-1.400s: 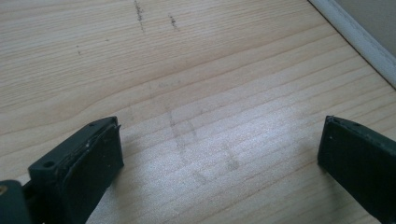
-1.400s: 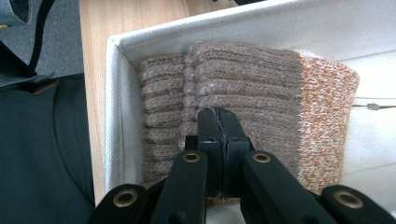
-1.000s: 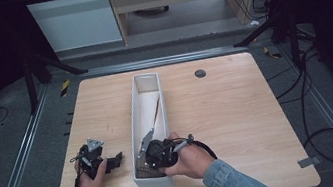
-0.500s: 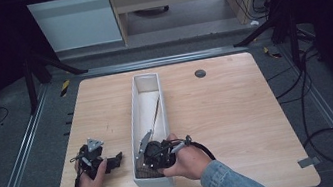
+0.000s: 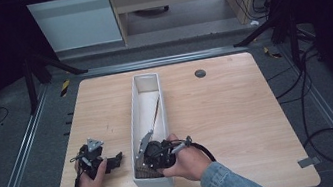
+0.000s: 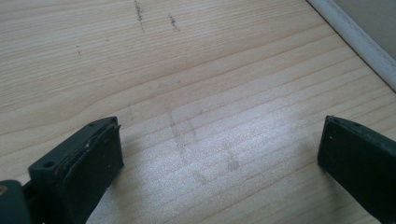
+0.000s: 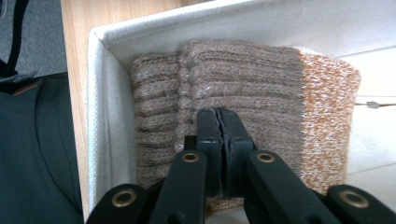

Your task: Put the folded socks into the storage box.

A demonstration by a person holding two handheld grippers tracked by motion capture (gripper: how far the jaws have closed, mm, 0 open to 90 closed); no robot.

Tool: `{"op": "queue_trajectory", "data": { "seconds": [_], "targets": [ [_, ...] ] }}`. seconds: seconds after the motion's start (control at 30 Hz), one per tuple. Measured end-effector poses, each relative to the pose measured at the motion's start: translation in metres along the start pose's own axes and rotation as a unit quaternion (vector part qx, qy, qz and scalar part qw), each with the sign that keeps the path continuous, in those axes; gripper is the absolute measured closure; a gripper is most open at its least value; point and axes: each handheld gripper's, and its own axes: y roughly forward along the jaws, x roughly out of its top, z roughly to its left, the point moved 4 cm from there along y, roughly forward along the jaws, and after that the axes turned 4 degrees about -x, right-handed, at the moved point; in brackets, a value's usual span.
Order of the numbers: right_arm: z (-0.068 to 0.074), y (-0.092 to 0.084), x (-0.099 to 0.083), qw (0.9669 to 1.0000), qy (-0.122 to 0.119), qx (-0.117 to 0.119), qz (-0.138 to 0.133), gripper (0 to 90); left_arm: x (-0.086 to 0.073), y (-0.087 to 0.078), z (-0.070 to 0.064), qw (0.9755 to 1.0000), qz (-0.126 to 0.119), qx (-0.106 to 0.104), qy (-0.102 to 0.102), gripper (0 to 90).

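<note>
- Right gripper view looks straight down its own two black jaws: the right gripper (image 7: 219, 140) has them pressed together, pad against pad, with no cloth showing between them. The tips rest on or just over a folded brown knitted piece (image 7: 224, 88).
- That knitted piece is ribbed, brown for most of its width with an orange-flecked band along one side, and it lies in the near end of a long white bin (image 7: 100, 116), snug against the end wall and one side wall.
- From the high view, the right gripper (image 5: 156, 155) sits inside the near end of the bin (image 5: 135, 124), held by a hand in a denim sleeve (image 5: 229, 184). The knit (image 5: 142, 170) is a dark patch just beneath it.
- Farther along the bin's floor lies a pale flat sheet with a thin rod across it.
- Left gripper (image 5: 102, 162) rests on the bench (image 5: 238, 112) just beside the bin's left wall. Its own view shows the jaws spread wide over bare wood, holding nothing.
- A small dark disc (image 5: 200, 73) sits at the bench's far edge, well apart.
</note>
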Motion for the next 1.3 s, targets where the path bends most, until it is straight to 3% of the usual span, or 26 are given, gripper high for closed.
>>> {"op": "queue_trajectory", "data": {
  "seconds": [0.23,0.5,0.73,0.8,0.87,1.0,1.13,1.3],
  "targets": [
    [-0.006,-0.005,-0.001,0.9998,0.013,-0.005,-0.012,77.2,0.0,0.0,0.0,1.0,0.0,0.0,0.0,0.0],
    [-0.015,-0.022,0.0,0.9985,0.028,-0.018,-0.044,64.8,0.0,0.0,0.0,1.0,0.0,0.0,-0.001,0.0],
    [-0.023,-0.038,0.004,0.9961,0.04,-0.046,-0.064,46.5,0.0,0.0,0.0,1.0,0.0,0.0,0.0,0.0],
    [-0.025,-0.043,0.005,0.995,0.045,-0.053,-0.072,38.2,0.0,0.0,0.0,1.0,0.0,0.0,0.0,0.0],
    [-0.027,-0.046,0.006,0.9935,0.056,-0.065,-0.075,24.5,0.0,0.0,0.0,1.0,0.0,0.0,0.0,0.0],
    [-0.033,-0.05,0.009,0.9903,0.074,-0.085,-0.081,10.1,0.0,0.0,0.0,1.0,0.0,0.0,0.0,0.0],
    [-0.038,-0.055,0.011,0.9876,0.084,-0.087,-0.099,6.0,0.0,0.0,0.0,1.0,0.0,0.0,0.0,0.0],
    [-0.043,-0.063,0.014,0.9862,0.079,-0.097,-0.109,5.4,0.0,0.0,0.0,1.0,0.0,0.0,0.0,0.0]
  ]
}}
